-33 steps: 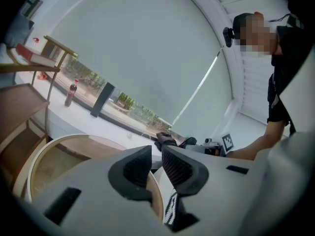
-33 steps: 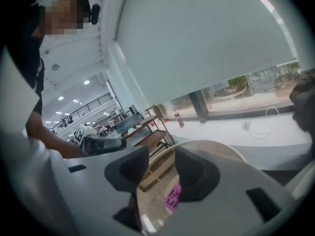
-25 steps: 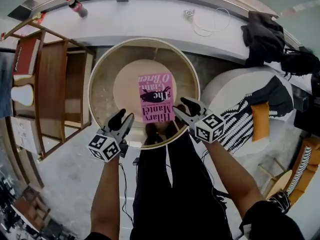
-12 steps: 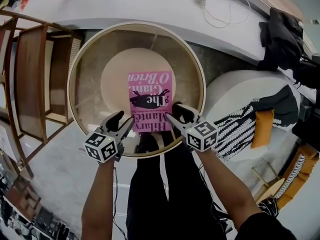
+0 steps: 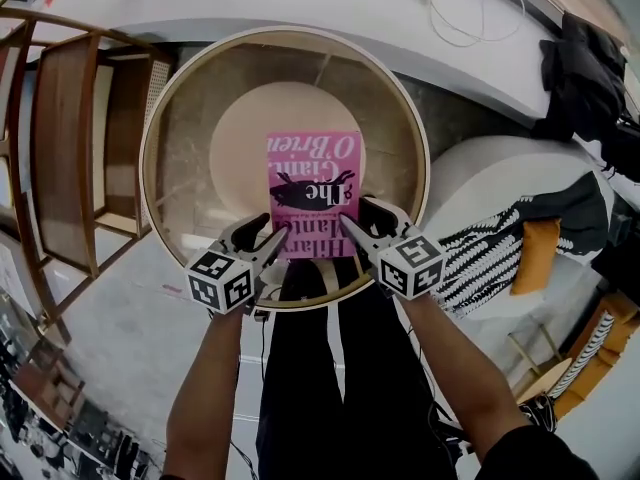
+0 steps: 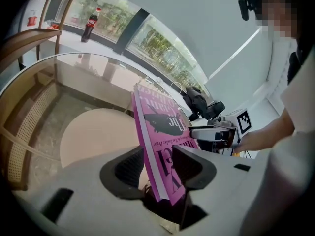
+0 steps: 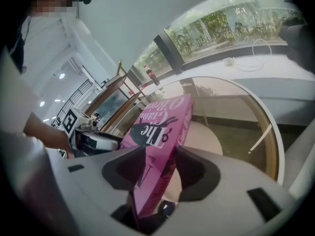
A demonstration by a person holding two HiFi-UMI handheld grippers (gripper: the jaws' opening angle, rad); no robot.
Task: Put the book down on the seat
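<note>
Step in hand: release of the book (image 5: 312,193) onto the surface under it. Judged to be the closing step of the task.
Book position: cover up, over the near half of the round glass tabletop (image 5: 180,118), with its near edge toward the person. A beige disc (image 5: 240,138) shows through the glass beneath it. Whether the underside already bears on the glass cannot be told.
Seat: judged to be this round unit with the wooden rim (image 5: 150,168), since the book is over it. A white upholstered piece (image 5: 480,183) stands just beside it on the right, with nothing of the task on it.
Left claw (image 6: 158,165): jaws have just been opening and stand wide apart. The near left corner of the book sits tilted between them, and the pads are not clamping it.
Right claw (image 7: 160,168): jaws have just been opening and stand wide apart. The near right corner of the book is loose between them.
Procedure: confirm that the book is fully supported. Then draw both claws back toward the person together, along the line of their own jaws and level with the cover.
Caution: glass is slick, so a pad that catches a corner would probably drag the book. The book's near edge is close to the rim, so any drag should be kept away from that side.
Check: the book lies flat, wholly inside the rim, with both claws clear of it.
</note>
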